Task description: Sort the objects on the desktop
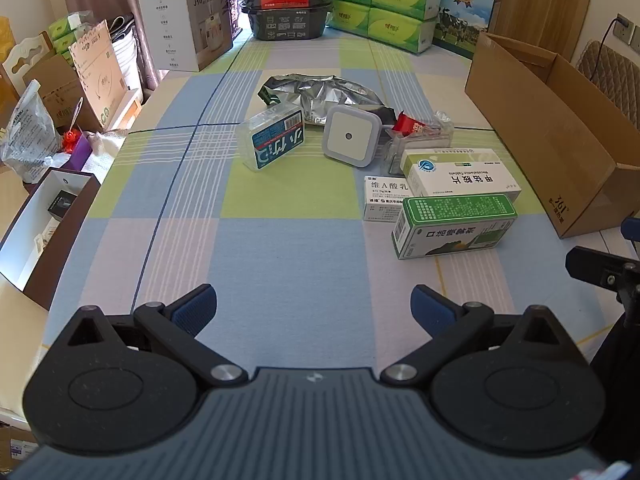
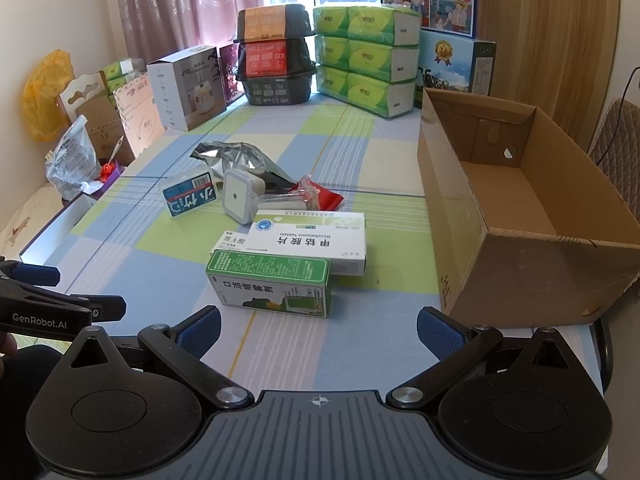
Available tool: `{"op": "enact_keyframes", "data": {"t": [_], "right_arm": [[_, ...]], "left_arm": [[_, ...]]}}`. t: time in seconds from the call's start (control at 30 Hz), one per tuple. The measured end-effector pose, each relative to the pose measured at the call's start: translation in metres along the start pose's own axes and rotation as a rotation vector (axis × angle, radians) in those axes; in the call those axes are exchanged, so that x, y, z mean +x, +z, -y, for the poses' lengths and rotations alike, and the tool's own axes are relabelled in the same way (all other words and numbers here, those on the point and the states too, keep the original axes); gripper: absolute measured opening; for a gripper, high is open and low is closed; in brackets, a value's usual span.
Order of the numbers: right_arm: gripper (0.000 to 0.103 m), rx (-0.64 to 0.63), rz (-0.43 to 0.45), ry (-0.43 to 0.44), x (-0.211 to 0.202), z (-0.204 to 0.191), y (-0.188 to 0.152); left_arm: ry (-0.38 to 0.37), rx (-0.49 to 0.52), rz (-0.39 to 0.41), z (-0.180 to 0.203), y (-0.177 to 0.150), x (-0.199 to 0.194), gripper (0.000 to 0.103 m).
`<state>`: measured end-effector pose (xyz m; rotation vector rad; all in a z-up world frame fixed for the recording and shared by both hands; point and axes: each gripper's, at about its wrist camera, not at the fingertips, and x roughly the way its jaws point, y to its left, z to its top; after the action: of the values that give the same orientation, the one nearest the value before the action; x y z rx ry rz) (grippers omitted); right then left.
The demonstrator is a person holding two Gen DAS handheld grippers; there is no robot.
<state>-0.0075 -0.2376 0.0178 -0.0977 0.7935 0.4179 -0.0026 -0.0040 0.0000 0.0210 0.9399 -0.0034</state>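
Observation:
A green medicine box (image 1: 454,226) (image 2: 270,284) lies nearest, leaning on a white medicine box (image 1: 460,174) (image 2: 310,240) and a smaller white box (image 1: 384,198) (image 2: 228,242). Behind them are a square white night light (image 1: 351,135) (image 2: 239,196), a clear case with a blue label (image 1: 276,138) (image 2: 188,198), a red packet in clear wrap (image 1: 412,124) (image 2: 320,196) and a silver foil bag (image 1: 320,92) (image 2: 236,156). My left gripper (image 1: 314,310) hovers open over bare cloth, left of the boxes. My right gripper (image 2: 318,334) is open just short of the green box.
An open cardboard box (image 1: 560,140) (image 2: 520,208) stands on the right side of the checked tablecloth (image 1: 260,248). Stacked tissue packs (image 2: 364,56), black containers (image 2: 274,56) and a white carton (image 1: 188,24) line the far end. An open white box (image 1: 36,224) sits off the left edge.

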Motion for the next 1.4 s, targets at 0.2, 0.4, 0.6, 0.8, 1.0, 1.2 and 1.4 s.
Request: {"op": "enact_keyframes", "data": {"t": [0.2,0.4,0.6,0.8,1.0,1.2,1.4], "right_arm": [[0.101,-0.001,0.000,-0.001,0.0002,-0.0004,-0.0003],[0.101,-0.003,0.000,-0.001,0.0005,-0.0006,-0.0007],[0.101,-0.003,0.000,0.000,0.0004,-0.0005,-0.0009],[0.101,-0.005,0.000,-0.001,0.0005,-0.0006,-0.0010],[0.101,-0.011,-0.003,-0.005,0.0010,-0.0014,-0.0012],[0.101,-0.027,-0.007,-0.011,0.0016,-0.0019,-0.0017],[0.101,-0.042,-0.018,-0.019,0.0021,-0.0016,-0.0019]], "left_arm": [[-0.001,-0.001,0.000,-0.0002,0.0001,0.0000,0.102],[0.000,-0.001,0.000,-0.0002,0.0000,0.0000,0.102],[-0.001,-0.001,0.000,-0.0003,0.0000,0.0000,0.102],[-0.001,-0.002,0.000,-0.0005,-0.0001,0.0000,0.102],[-0.004,-0.006,0.000,0.0000,0.0001,-0.0001,0.102],[-0.015,-0.020,0.005,-0.0017,-0.0005,-0.0003,0.102],[-0.024,-0.017,0.009,-0.0026,-0.0010,-0.0017,0.102]]}}
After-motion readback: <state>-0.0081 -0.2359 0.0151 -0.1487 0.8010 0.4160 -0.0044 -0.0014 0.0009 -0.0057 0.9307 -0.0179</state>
